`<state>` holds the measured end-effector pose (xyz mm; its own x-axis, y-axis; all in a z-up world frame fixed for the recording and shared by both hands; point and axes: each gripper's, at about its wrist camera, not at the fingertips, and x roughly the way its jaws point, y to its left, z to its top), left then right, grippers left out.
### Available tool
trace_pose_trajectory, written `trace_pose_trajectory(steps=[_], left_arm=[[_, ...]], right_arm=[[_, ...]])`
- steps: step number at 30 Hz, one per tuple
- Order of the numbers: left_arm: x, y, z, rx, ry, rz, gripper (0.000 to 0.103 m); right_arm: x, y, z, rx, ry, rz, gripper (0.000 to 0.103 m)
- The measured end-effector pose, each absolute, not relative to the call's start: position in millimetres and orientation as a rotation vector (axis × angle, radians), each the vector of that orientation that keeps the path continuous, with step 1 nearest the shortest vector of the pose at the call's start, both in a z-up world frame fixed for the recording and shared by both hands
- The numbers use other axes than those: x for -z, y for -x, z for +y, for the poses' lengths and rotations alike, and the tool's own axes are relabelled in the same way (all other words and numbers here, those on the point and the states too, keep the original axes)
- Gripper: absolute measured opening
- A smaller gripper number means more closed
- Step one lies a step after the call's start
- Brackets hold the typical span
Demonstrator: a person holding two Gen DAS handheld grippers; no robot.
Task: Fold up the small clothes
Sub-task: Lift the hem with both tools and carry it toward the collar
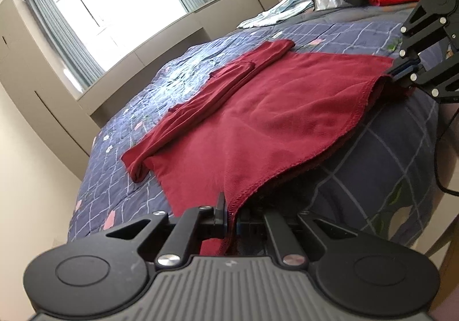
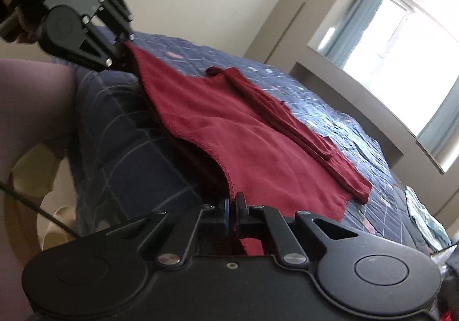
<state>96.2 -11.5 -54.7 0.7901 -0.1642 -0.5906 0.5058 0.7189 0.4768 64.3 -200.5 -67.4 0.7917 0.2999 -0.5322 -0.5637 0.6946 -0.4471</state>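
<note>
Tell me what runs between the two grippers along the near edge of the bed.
The stitched hem of the dark red garment spans from the left gripper to the right gripper, both clamped on it. The left wrist view shows it best.

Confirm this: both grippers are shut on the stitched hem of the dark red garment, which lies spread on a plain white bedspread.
One detail is wrong: the bedspread is not plain white. It is dark blue with a pale grid pattern, as the left wrist view shows. The rest holds: the left gripper and right gripper are each shut on the stitched hem of the dark red garment, which lies spread on it.
</note>
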Motion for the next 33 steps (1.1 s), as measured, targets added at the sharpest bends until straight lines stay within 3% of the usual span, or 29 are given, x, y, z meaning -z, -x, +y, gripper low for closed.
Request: trace_pose_trajectory(steps=[10, 18, 23, 33], left_arm=[[26, -75, -5, 0.461, -0.716, 0.542, 0.004], [4, -43, 6, 0.564, -0.676, 0.656, 0.004], [-20, -76, 10, 0.585, -0.614, 0.676, 0.004], [-71, -186, -21, 0.514, -0.826, 0.464, 0.004]], right_arm=[[29, -51, -208, -0.611, 0.719, 0.505, 0.002], [1, -24, -213, -0.755, 0.707, 0.636, 0.002], [-29, -52, -218, -0.786, 0.680, 0.637, 0.002], [-91, -189, -231, -0.677, 0.815, 0.495, 0.002]])
